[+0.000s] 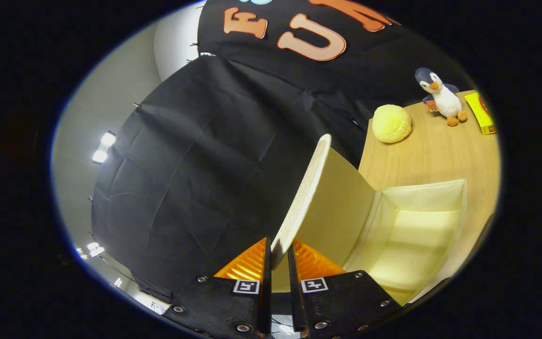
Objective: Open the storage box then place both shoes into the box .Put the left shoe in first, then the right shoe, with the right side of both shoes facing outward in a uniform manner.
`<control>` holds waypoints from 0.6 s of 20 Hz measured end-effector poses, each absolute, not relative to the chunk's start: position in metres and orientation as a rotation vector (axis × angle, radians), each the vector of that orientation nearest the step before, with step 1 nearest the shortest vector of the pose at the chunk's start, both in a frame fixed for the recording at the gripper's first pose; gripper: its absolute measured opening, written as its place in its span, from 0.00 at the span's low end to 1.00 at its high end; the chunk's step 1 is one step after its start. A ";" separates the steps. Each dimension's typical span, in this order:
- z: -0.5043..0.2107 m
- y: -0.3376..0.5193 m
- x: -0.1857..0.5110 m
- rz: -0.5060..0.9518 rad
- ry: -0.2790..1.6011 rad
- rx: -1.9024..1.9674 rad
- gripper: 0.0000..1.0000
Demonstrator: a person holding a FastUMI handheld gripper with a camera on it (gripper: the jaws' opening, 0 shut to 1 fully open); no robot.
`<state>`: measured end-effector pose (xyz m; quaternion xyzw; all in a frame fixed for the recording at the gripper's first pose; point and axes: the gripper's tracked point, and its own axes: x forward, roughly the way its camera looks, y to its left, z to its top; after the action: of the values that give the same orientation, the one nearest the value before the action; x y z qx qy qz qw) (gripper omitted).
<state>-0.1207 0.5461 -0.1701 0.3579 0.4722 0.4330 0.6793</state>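
Pinching lid (306, 197) edge, hand-held gripper (279, 256) clamped on it, lid raised upright. Storage box (421, 195) open just ahead, right of fingers, on table (431, 150). Plush penguin (440, 96), yellow ball (392, 123) beyond.

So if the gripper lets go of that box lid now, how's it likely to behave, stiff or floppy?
Probably fairly stiff: the lid stands raised with a straight edge, pinched between the gripper fingers. It looks thin and light, so it may swing back over the open box.
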 end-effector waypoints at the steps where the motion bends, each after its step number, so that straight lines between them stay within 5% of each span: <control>1: -0.171 0.560 -0.121 0.970 1.066 0.800 0.18; 7: -0.198 0.638 -0.131 0.913 1.169 0.773 0.21; 10: -0.206 0.646 -0.134 0.897 1.201 0.776 0.63; 12: -0.211 0.637 -0.132 0.877 1.181 0.742 0.79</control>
<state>-0.1317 0.6374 -0.2109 0.3304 0.5259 0.3907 0.6794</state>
